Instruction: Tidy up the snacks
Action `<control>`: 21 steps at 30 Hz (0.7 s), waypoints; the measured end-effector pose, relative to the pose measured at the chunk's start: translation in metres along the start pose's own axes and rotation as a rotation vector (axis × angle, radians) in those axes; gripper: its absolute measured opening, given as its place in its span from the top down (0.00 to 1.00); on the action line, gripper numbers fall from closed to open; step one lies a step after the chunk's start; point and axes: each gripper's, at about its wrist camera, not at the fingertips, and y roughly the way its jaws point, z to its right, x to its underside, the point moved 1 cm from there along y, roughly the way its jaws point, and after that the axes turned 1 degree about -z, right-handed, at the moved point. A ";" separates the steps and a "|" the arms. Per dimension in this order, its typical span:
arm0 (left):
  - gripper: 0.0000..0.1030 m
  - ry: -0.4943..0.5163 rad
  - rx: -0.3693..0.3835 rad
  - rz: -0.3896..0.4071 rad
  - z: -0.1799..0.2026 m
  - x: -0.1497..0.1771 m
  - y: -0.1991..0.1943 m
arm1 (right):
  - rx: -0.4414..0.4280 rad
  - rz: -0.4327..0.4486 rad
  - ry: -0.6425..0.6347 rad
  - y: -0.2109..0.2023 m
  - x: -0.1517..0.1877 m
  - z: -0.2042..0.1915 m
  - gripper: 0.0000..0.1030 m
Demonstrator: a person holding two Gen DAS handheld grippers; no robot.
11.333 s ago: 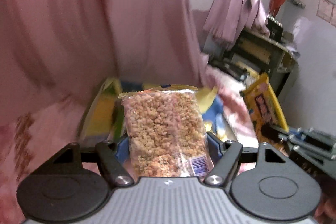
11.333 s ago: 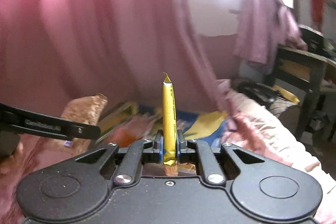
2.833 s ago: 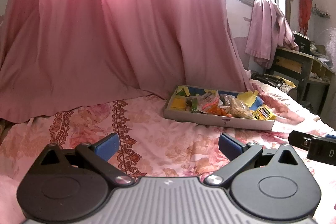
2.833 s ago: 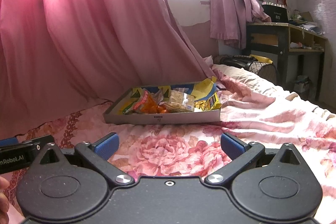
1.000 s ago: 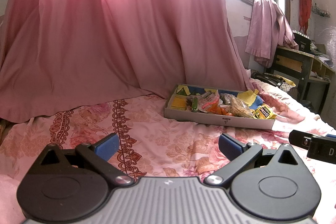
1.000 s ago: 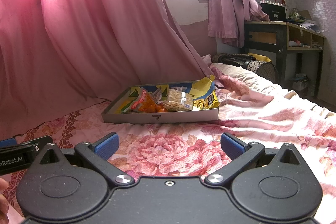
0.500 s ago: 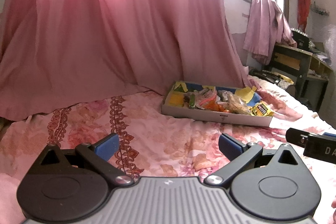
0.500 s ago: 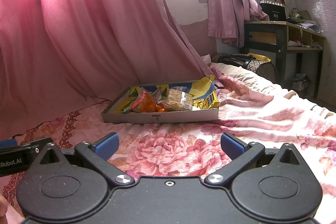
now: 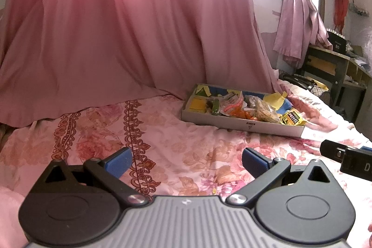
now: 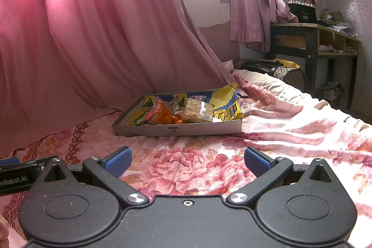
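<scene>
While both grippers gape empty | left gripper [image 10: 14, 174] reads "nRobot.AI" | black box [image 10: 302, 13] "80"

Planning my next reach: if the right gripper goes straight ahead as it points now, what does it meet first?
The right gripper, open and empty, would probably meet the near wall of the snack tray first, though it may graze the floral bedspread just before; depth is unclear.

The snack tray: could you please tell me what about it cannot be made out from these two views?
- Tray floor: right wrist view, hidden by its near wall and the snacks.
- Green packet: left wrist view, too small to identify.
- Yellow packet label: both views, too small to read.
</scene>
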 end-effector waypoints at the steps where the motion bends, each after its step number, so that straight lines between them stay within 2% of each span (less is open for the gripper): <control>1: 0.00 0.000 -0.001 -0.001 0.000 0.000 0.000 | 0.000 0.000 0.000 0.000 0.000 0.000 0.01; 21: 0.00 0.007 -0.001 -0.009 -0.001 0.000 0.001 | 0.000 -0.002 0.000 0.000 -0.001 -0.001 0.01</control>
